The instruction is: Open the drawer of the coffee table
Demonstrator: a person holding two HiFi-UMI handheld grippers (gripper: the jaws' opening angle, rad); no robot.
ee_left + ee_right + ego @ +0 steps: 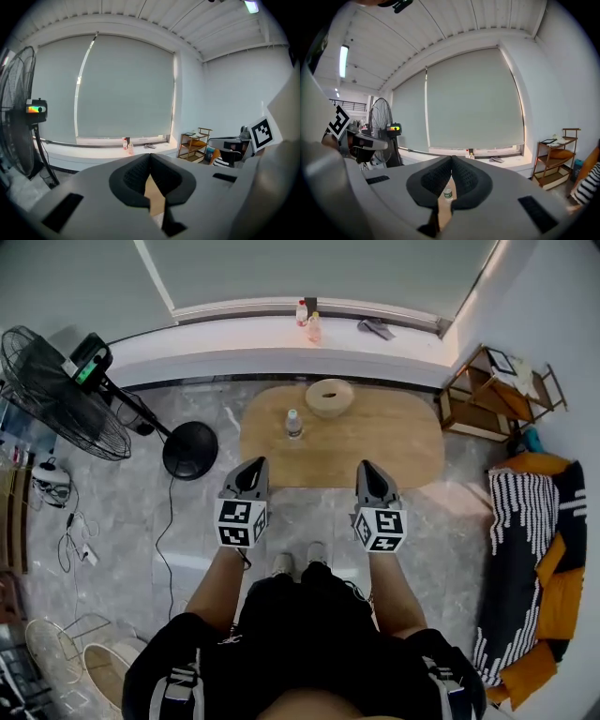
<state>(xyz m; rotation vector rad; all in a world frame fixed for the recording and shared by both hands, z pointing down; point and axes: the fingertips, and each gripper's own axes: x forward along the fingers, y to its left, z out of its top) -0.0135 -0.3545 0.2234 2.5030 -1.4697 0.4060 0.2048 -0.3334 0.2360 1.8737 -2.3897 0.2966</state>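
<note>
The coffee table (394, 448) is an oval wooden top on the grey floor in front of me in the head view. Its drawer is not visible from above. My left gripper (257, 465) hangs over the table's near left edge and is shut, with nothing in it. My right gripper (367, 468) hangs over the near right edge, also shut and empty. In the left gripper view the left gripper (150, 157) has its pads touching, with a sliver of table (155, 197) below. In the right gripper view the right gripper (451, 162) is shut too, with a water bottle (448, 193) showing under the pads.
A water bottle (293, 424) and a wooden ring-shaped bowl (329, 397) stand on the table. A pedestal fan (56, 395) with a round base (190, 449) is at the left. A window sill (234, 338) with bottles lies behind, a wooden shelf (487, 390) and a striped seat (530, 559) at the right.
</note>
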